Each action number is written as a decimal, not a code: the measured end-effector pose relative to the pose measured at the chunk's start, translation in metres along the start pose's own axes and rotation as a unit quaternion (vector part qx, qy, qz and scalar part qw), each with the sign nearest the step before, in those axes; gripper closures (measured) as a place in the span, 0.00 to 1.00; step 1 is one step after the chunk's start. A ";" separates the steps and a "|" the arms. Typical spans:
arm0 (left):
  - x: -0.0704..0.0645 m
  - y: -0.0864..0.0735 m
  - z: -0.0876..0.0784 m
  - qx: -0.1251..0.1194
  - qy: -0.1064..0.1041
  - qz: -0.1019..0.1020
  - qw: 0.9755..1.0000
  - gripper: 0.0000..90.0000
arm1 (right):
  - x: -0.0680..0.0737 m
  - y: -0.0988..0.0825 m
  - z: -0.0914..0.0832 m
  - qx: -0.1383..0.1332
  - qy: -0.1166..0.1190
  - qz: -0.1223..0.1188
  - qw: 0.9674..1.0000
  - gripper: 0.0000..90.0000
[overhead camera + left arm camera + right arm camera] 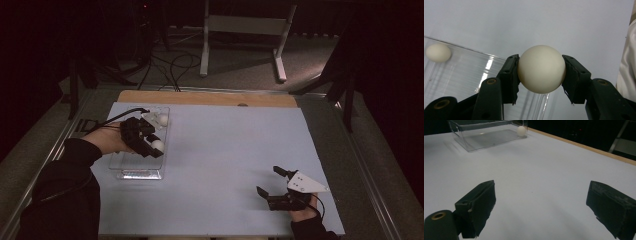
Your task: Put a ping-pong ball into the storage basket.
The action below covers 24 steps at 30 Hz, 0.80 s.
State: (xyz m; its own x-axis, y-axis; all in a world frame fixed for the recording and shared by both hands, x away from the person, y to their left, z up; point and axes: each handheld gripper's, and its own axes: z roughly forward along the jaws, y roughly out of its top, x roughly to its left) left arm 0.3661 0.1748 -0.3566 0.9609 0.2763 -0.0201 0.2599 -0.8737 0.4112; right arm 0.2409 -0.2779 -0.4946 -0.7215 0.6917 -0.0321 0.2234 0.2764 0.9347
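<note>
1. The left gripper (541, 75) is clamping a white ball (541, 72) between its pads, above the clear tray (142, 170).
2. The tray's long axis is running away from the person; a second ball (163, 119) is lying at its far end.
3. The right gripper (272, 181) is resting wide open, holding nothing, on the table (225, 150).

high view looks down; both tool views sit low, sharing the clear tray (142, 172).

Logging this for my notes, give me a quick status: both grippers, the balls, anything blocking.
Left gripper shut on white ball, over clear tray. Right gripper open, empty, above blue mat. Second ball in tray's far end. Nothing blocking.
</note>
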 end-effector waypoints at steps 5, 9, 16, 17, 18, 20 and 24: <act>0.002 -0.005 -0.002 0.001 0.003 -0.005 1.000 0.58 | 0.000 0.000 0.000 0.000 0.000 0.000 1.000 0.10; 0.003 -0.007 -0.001 -0.003 0.004 -0.007 1.000 0.58 | 0.000 0.000 0.000 0.000 0.000 0.000 1.000 0.10; 0.005 -0.011 0.005 -0.005 0.005 -0.012 1.000 0.58 | 0.000 0.000 -0.001 0.000 -0.001 -0.002 1.000 0.10; 0.006 -0.012 0.008 -0.004 0.008 -0.011 1.000 0.58 | 0.000 0.000 -0.001 0.000 -0.001 -0.002 1.000 0.10; 0.007 -0.013 0.009 -0.004 0.008 -0.012 1.000 0.58 | 0.000 0.000 -0.001 0.000 0.000 -0.002 1.000 0.10; 0.008 -0.014 0.011 -0.003 0.008 -0.011 1.000 0.57 | 0.000 0.000 -0.001 0.000 0.000 -0.003 1.000 0.10; 0.009 -0.018 0.018 0.002 0.010 -0.013 1.000 0.57 | -0.001 0.000 -0.001 0.000 0.000 -0.003 1.000 0.10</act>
State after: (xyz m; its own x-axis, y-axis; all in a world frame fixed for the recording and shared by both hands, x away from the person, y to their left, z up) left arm 0.3722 0.1861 -0.3801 0.9516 0.3070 -0.0126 0.2854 -0.8677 0.4069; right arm 0.2406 -0.2791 -0.4943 -0.7224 0.6904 -0.0374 0.2193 0.2800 0.9346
